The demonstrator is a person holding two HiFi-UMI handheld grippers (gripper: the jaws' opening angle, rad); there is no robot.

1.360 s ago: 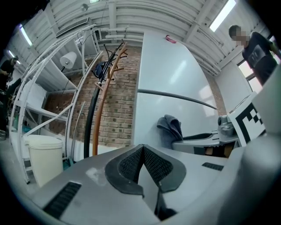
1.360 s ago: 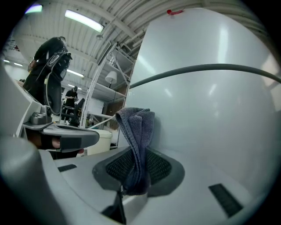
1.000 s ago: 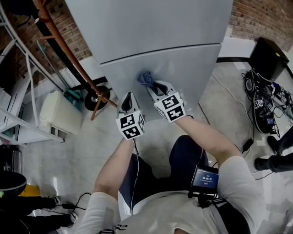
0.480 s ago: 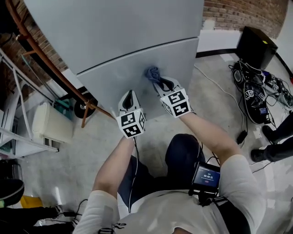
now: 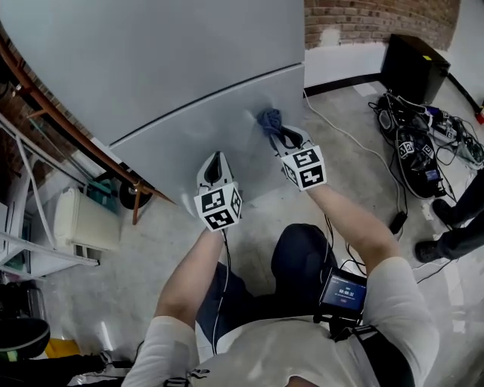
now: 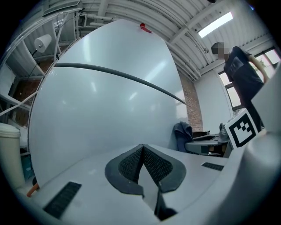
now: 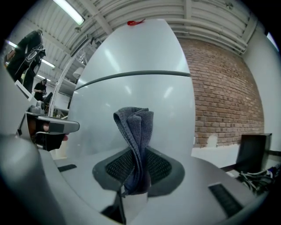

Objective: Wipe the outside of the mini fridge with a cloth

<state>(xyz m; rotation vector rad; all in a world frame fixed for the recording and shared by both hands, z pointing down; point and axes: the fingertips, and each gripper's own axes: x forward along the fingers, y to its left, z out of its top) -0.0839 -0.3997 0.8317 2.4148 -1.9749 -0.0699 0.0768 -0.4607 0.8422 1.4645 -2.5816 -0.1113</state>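
The pale grey mini fridge fills the upper head view, with a dark seam between its two doors. My right gripper is shut on a bunched blue-grey cloth, which is up against the lower door near its right edge. In the right gripper view the cloth stands upright out of the shut jaws before the fridge. My left gripper is shut on nothing, close to the lower door. The left gripper view shows the fridge front, the cloth at right.
A tangle of cables and gear lies on the concrete floor at right, beside a black box. A brick wall stands behind. A rust-coloured pole, a white rack and a white box crowd the left. A bystander's feet are at far right.
The right gripper has slid the cloth rightward across the lower door toward its right edge. The left gripper has kept its place near the door. The head view has shifted.
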